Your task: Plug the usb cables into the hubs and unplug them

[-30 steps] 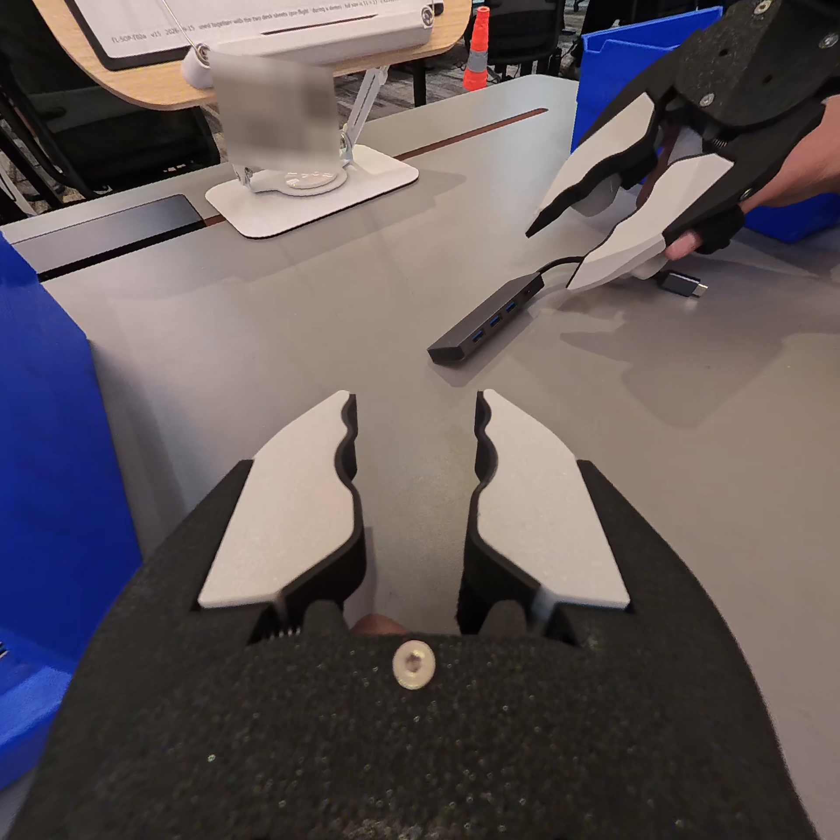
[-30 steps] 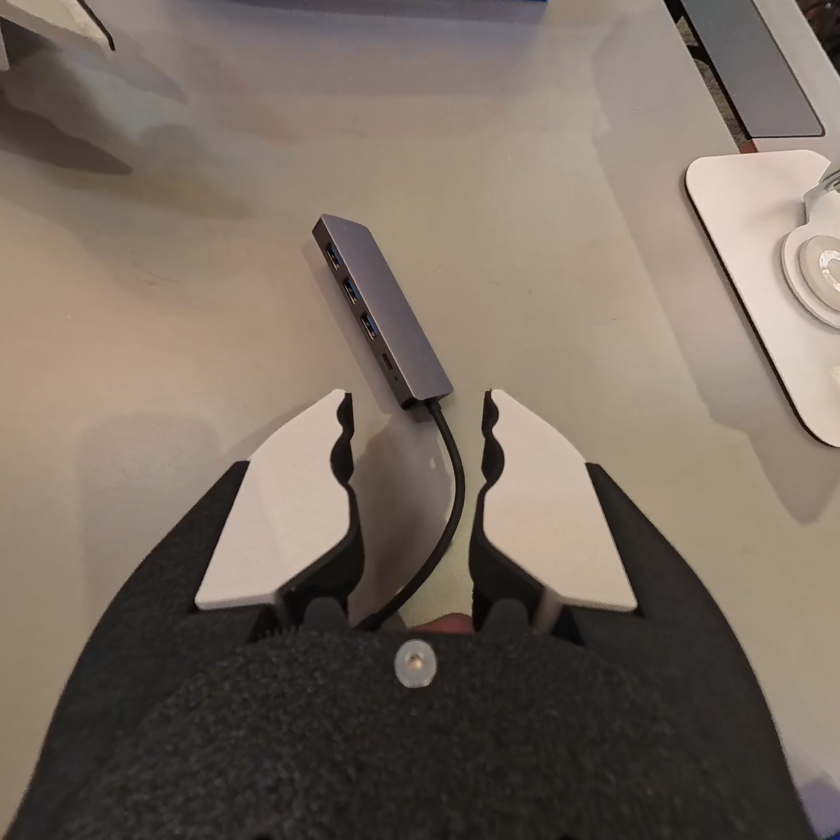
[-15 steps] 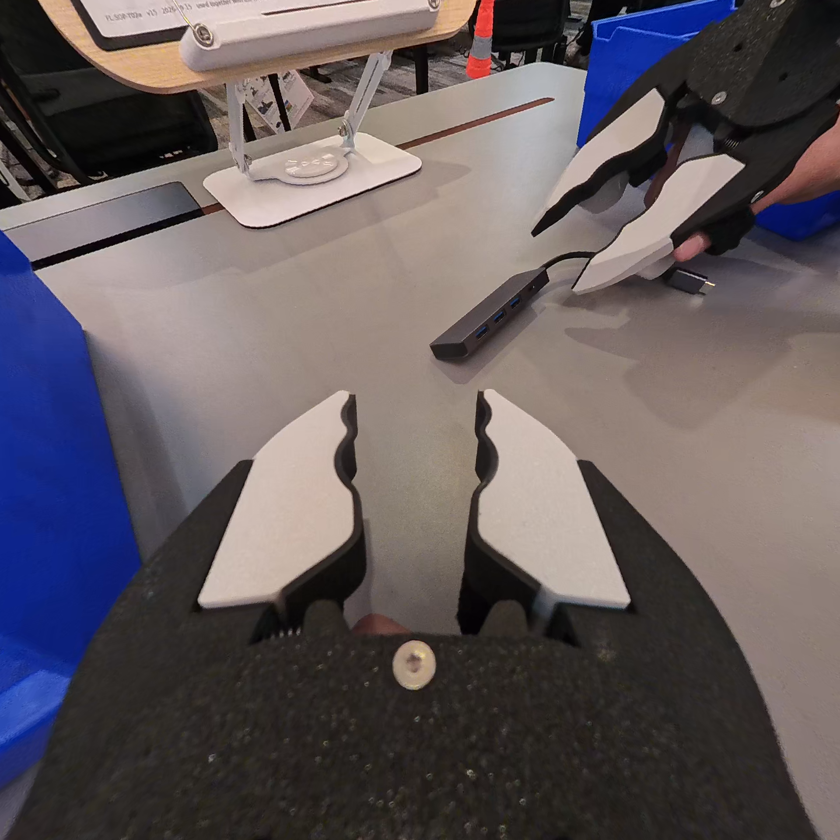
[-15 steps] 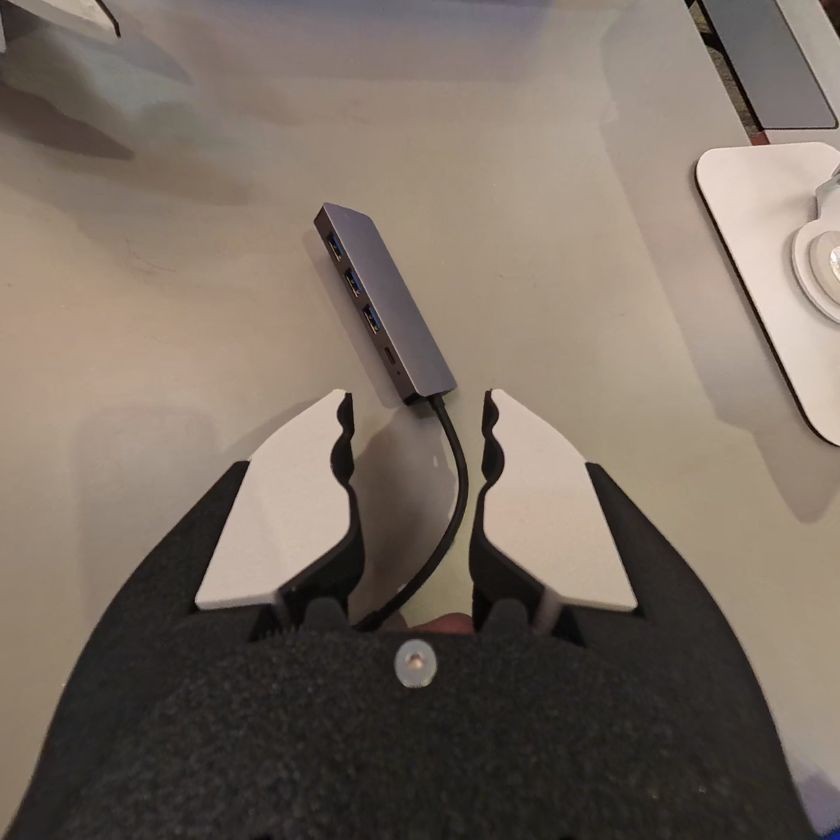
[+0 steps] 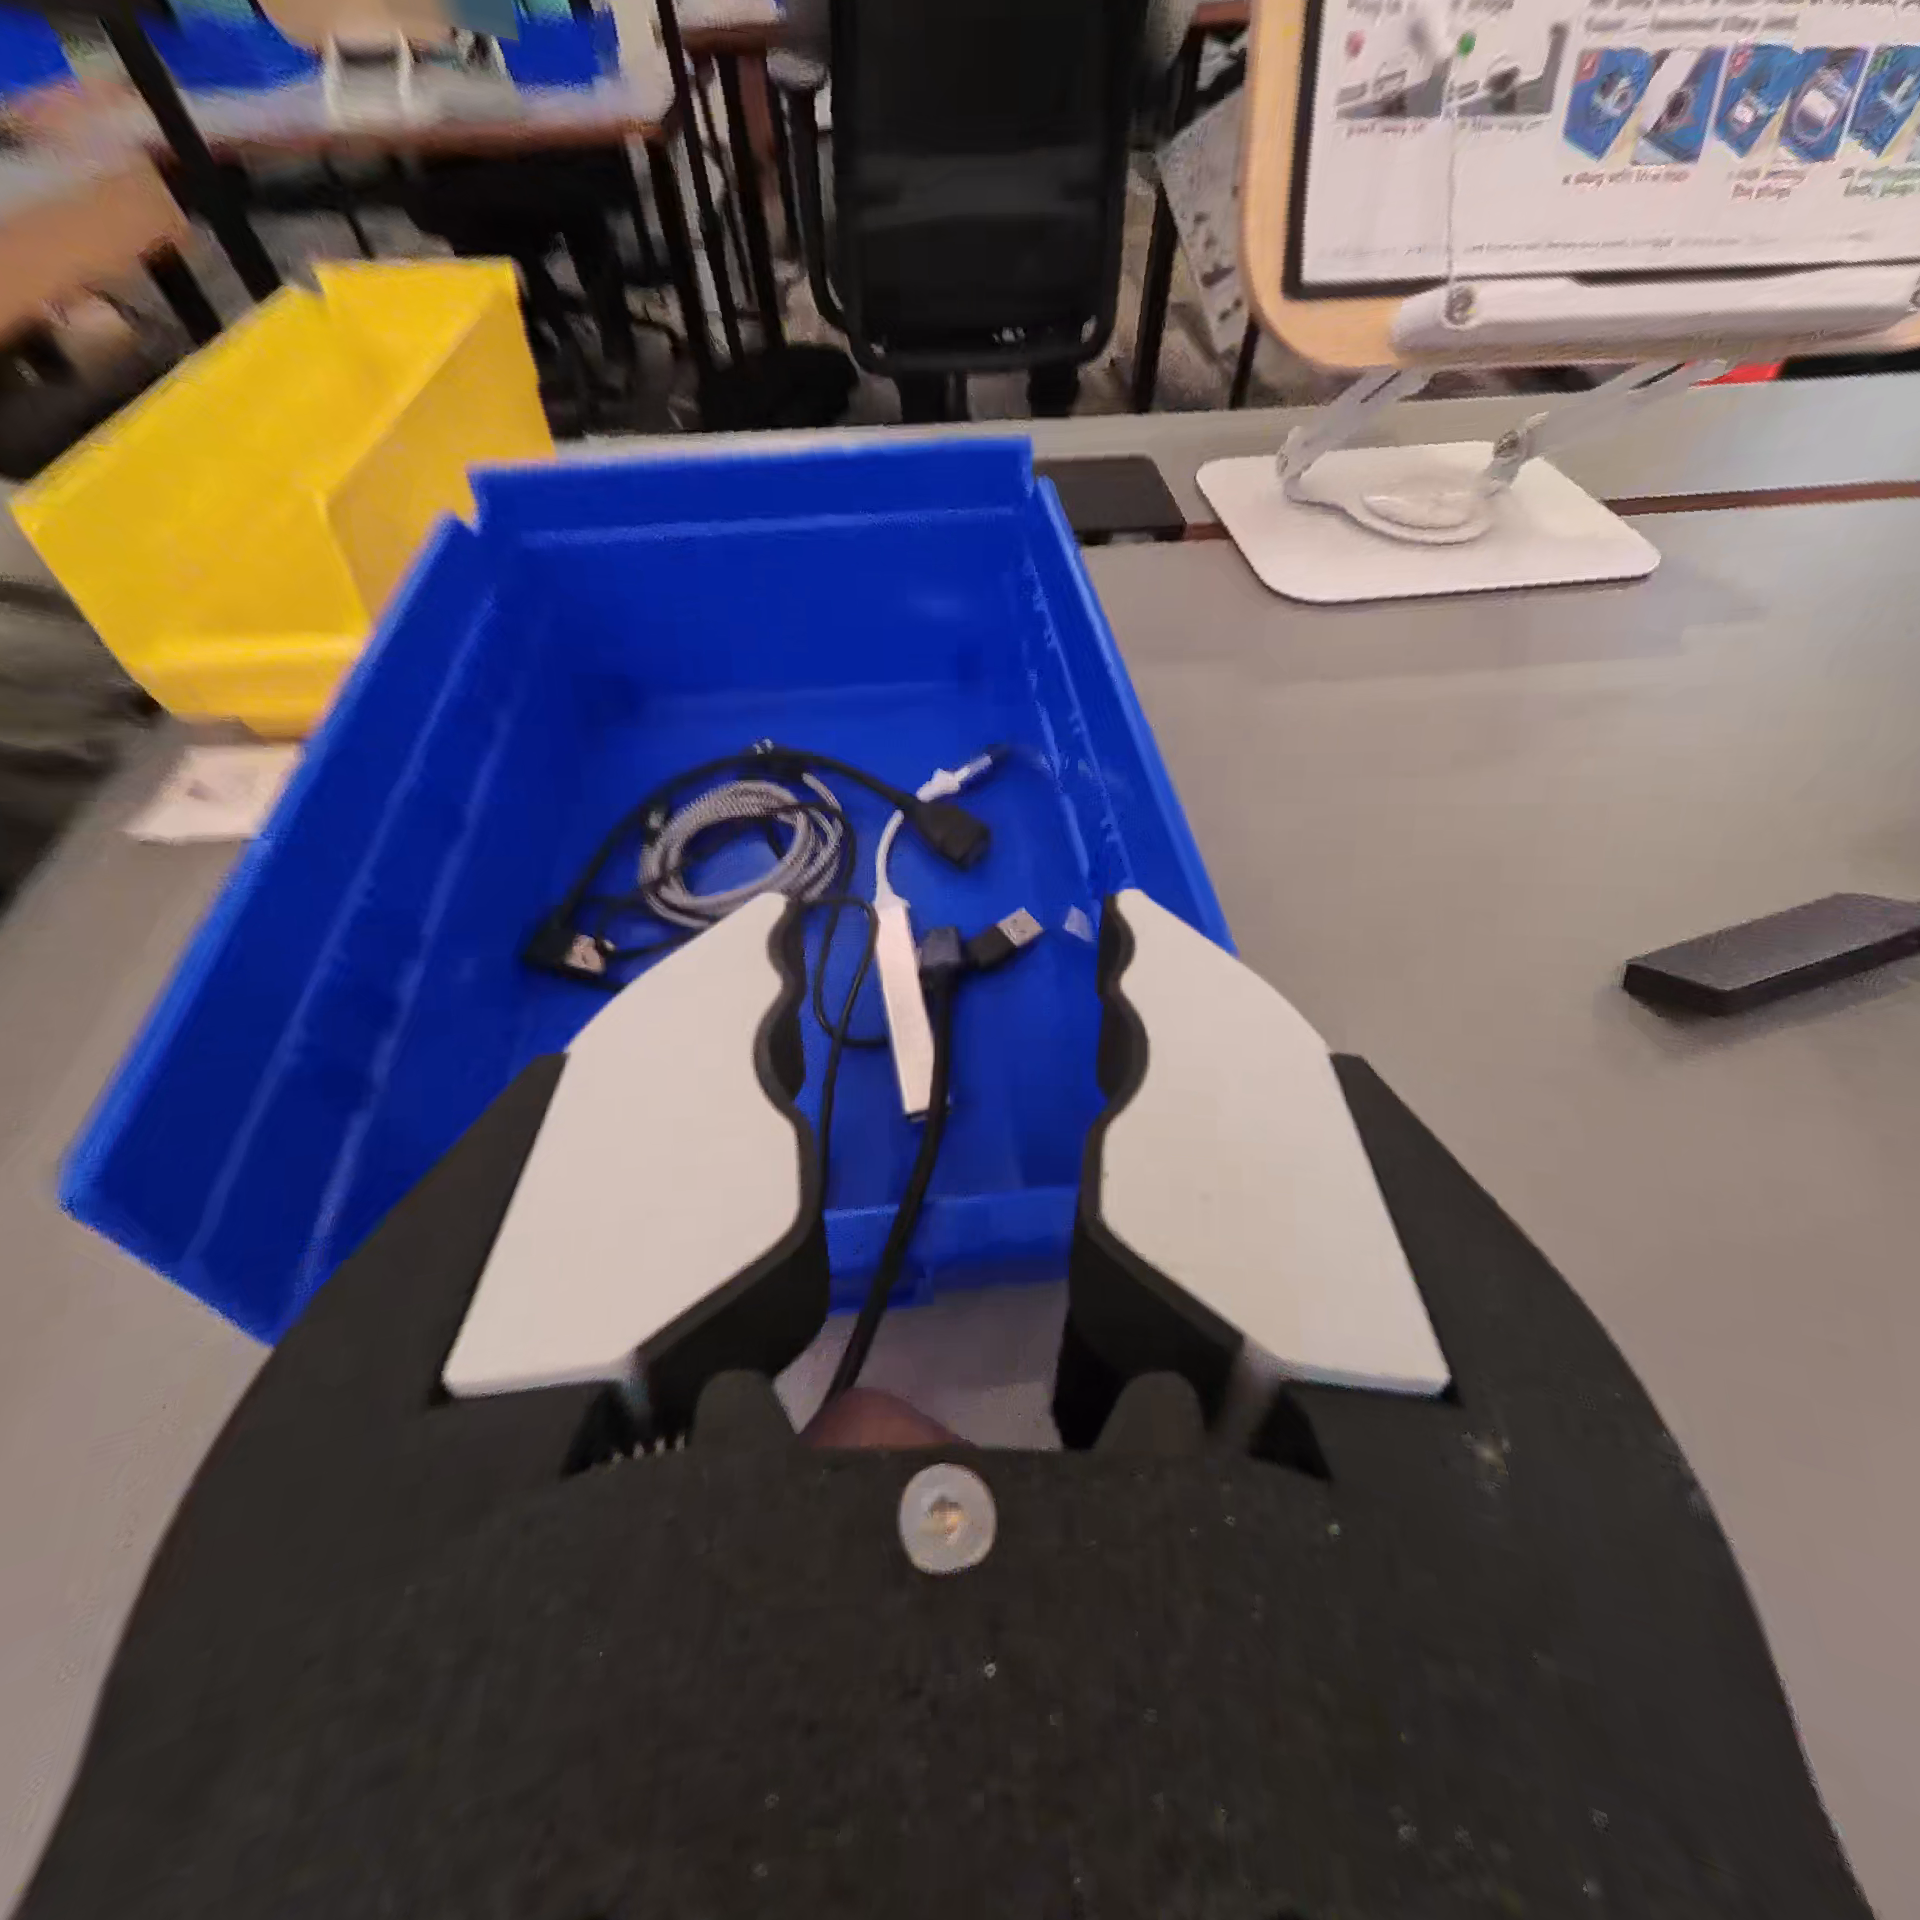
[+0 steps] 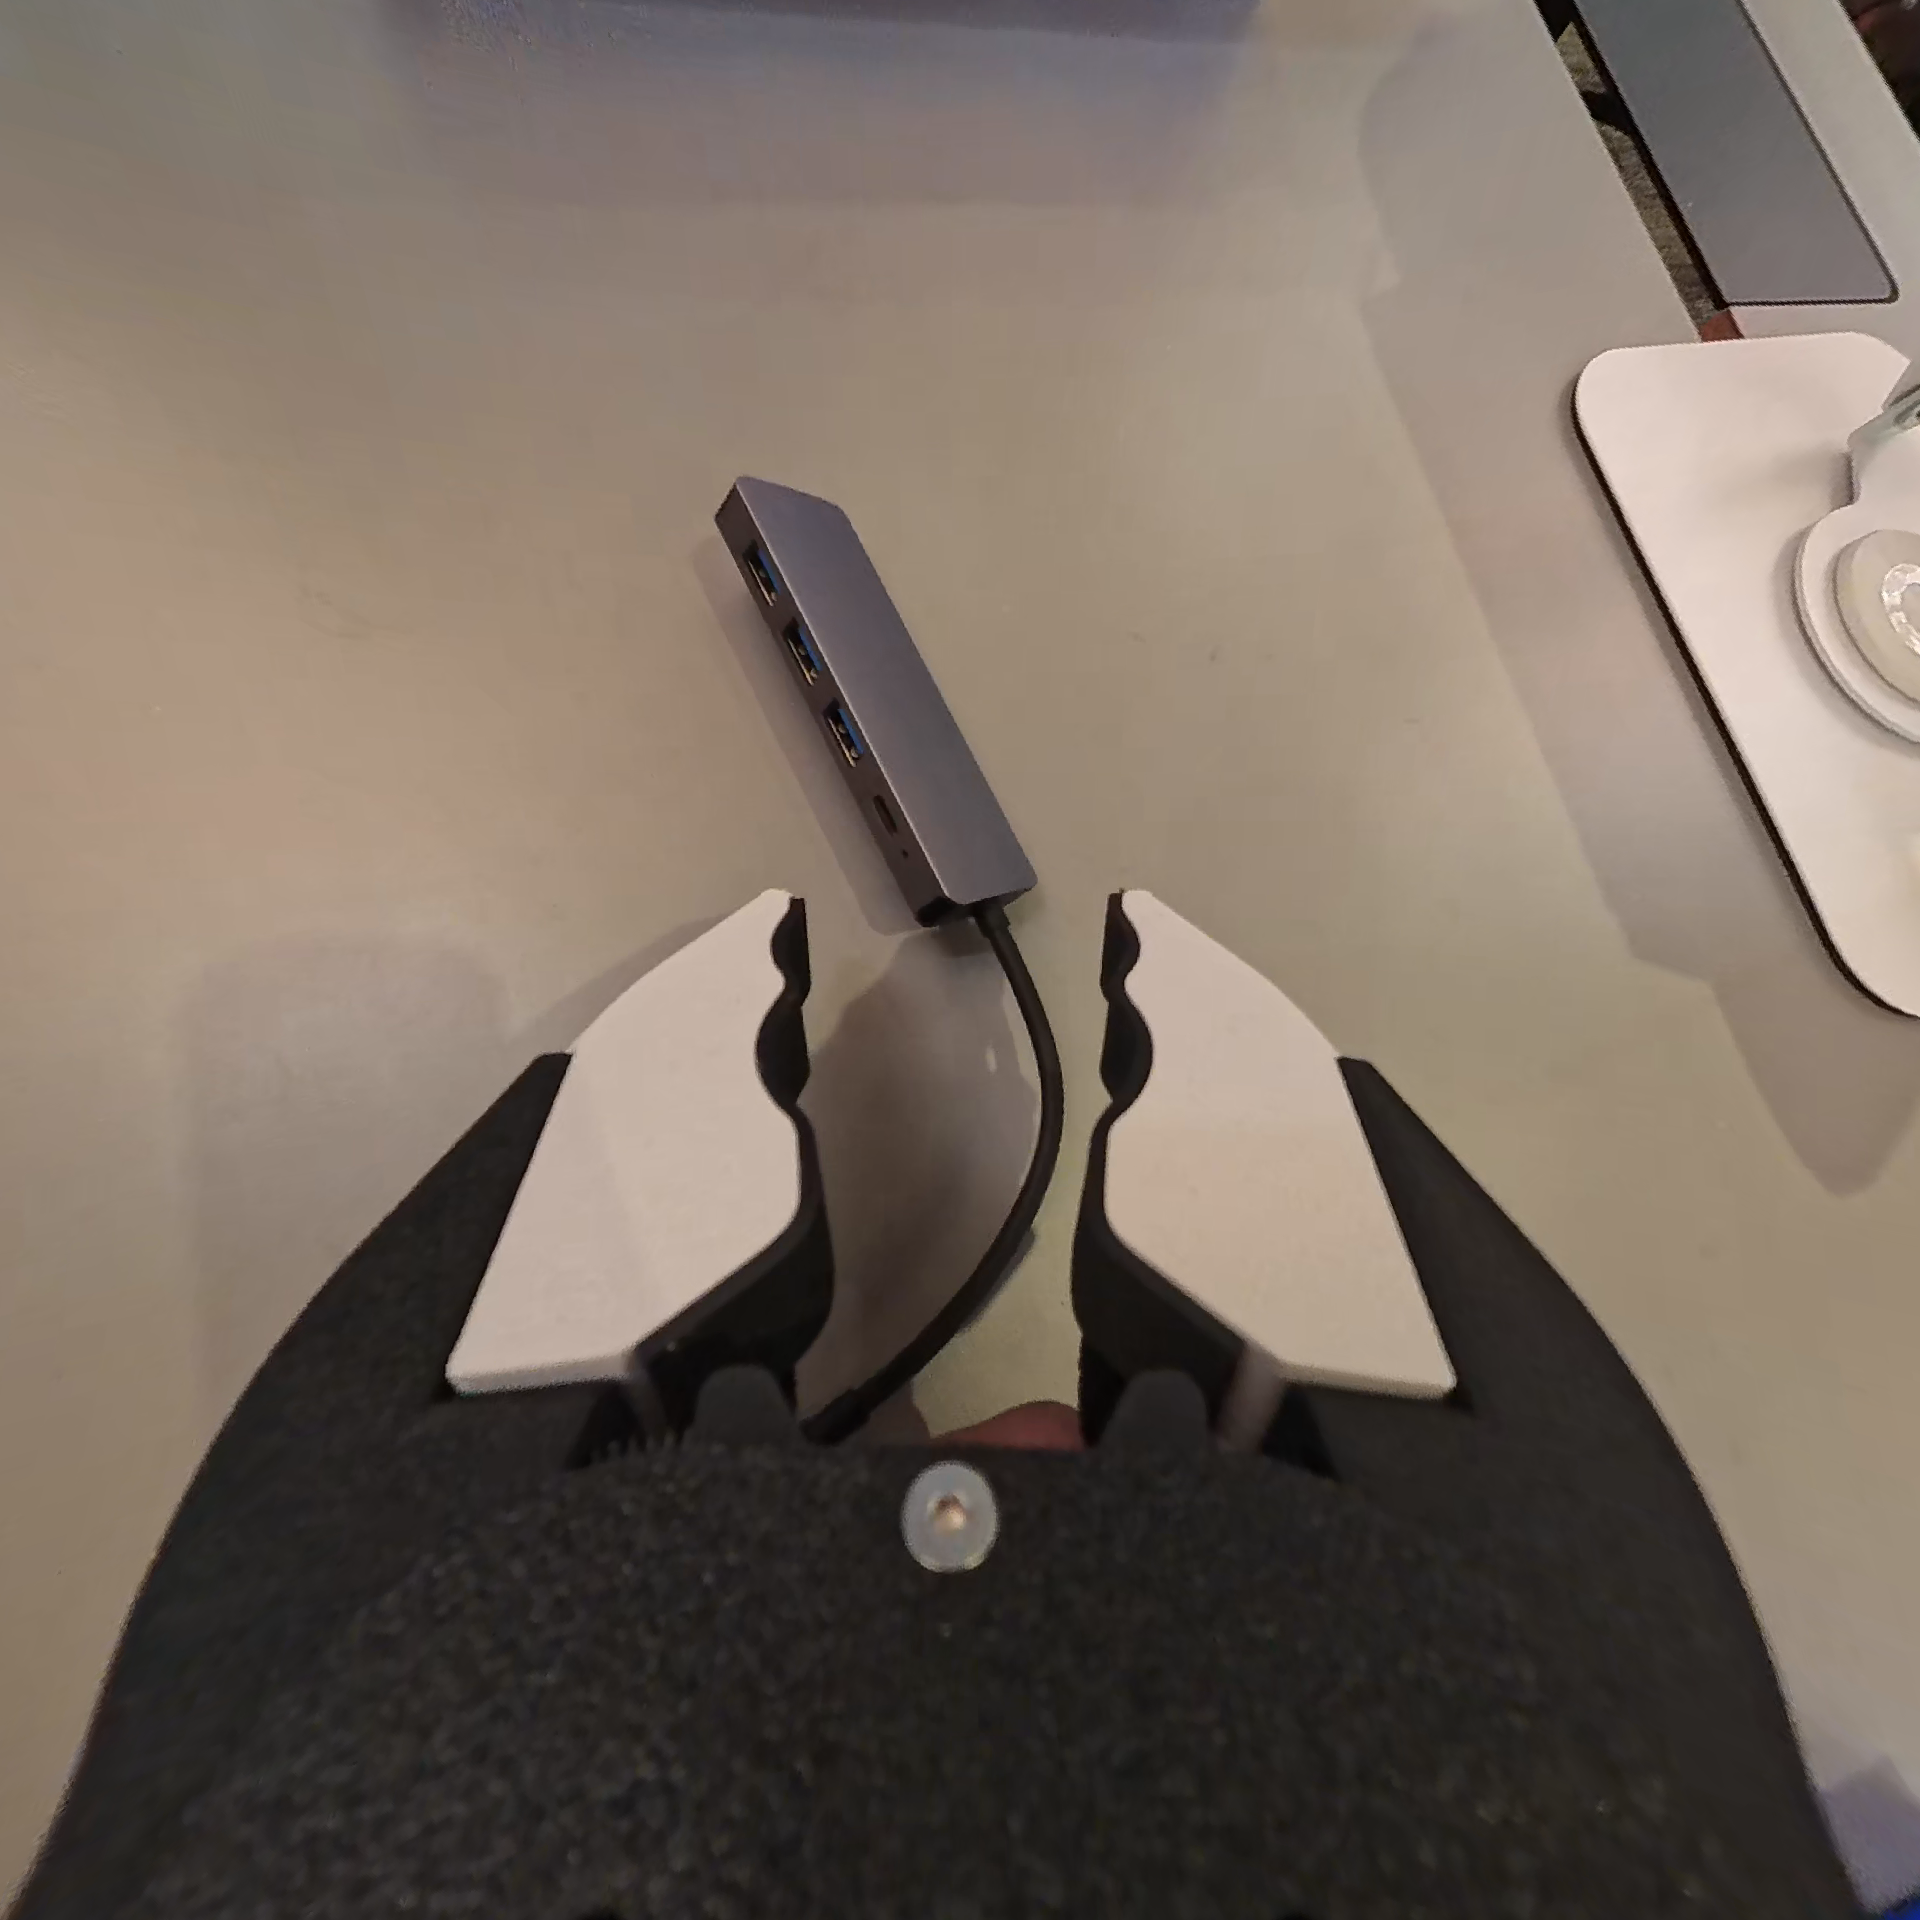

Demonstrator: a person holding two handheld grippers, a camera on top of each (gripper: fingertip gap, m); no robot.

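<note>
In the right wrist view a dark grey USB hub [image 6: 878, 701] with blue ports lies on the grey table, its black lead [image 6: 1023, 1122] running back between my fingers. My right gripper [image 6: 951, 914] is open and empty just behind the hub's cable end. In the left wrist view my left gripper [image 5: 940, 920] is open and empty, over the near end of a blue bin [image 5: 582, 707]. In the bin lie a white hub [image 5: 904, 1013], a coiled grey braided cable [image 5: 743, 868] and black USB cables [image 5: 940, 1060], one trailing over the bin's front wall. The dark hub [image 5: 1777, 951] shows at the right.
A yellow bin [image 5: 281, 488] stands behind the blue one at the left. A white stand base [image 5: 1423, 535] [image 6: 1725, 623] holding a wooden board with a printed sheet [image 5: 1600, 156] sits at the table's back. A black chair [image 5: 987, 177] is beyond the table. My hands' fingertips stand some 35 cm from each other.
My left gripper has swung left, from facing the dark hub and the right gripper to looking into the blue bin. My right gripper has barely moved behind the hub. Both stay open.
</note>
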